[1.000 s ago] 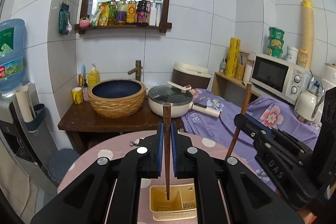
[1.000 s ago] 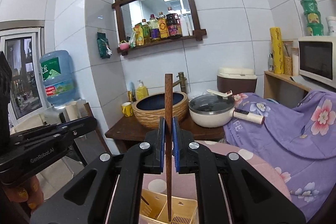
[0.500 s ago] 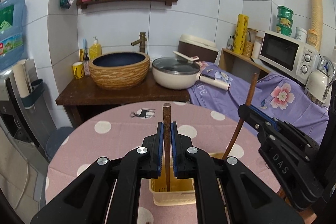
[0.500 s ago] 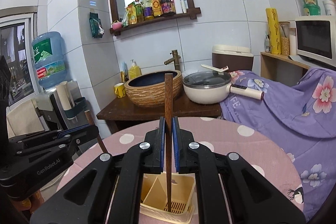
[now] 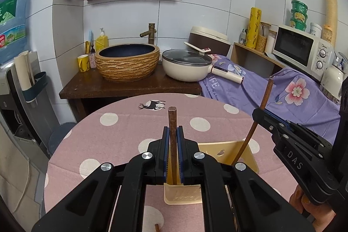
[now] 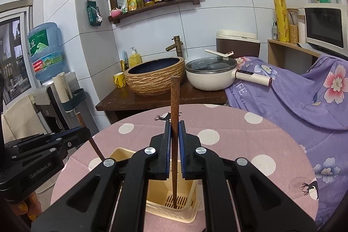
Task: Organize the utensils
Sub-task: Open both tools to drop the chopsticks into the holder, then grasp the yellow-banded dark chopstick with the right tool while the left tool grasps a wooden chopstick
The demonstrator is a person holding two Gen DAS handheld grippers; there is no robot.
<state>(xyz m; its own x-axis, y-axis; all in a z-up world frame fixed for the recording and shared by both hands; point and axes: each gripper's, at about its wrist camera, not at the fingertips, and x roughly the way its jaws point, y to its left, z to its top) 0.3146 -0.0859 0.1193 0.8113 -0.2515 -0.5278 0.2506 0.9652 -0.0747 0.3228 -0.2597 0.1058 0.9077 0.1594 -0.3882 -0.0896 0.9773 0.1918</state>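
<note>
My left gripper [image 5: 173, 134] is shut on a brown wooden chopstick [image 5: 173, 123] held upright, its lower end inside the cream plastic utensil holder [image 5: 226, 150] on the pink dotted table. My right gripper [image 6: 174, 129] is shut on a second brown chopstick [image 6: 174, 105], upright, its tip down on the slotted floor of the same holder [image 6: 156, 186]. In the left wrist view the right gripper [image 5: 261, 113] stands to the right with its chopstick [image 5: 258, 112] slanting into the holder. In the right wrist view the left gripper [image 6: 84, 131] is at the left with its chopstick [image 6: 87, 134].
The round table [image 5: 121, 136] has a pink polka-dot cloth. Behind it stand a dark wooden counter [image 5: 130, 84] with a woven basin [image 5: 128, 62] and a white lidded pot [image 5: 187, 66]. A purple floral cover [image 5: 282, 88] and a microwave [image 5: 300, 51] are at the right.
Both grippers have moved down toward the table with their chopsticks. The chopstick ends now reach into the utensil holder, which looks nearer and larger.
</note>
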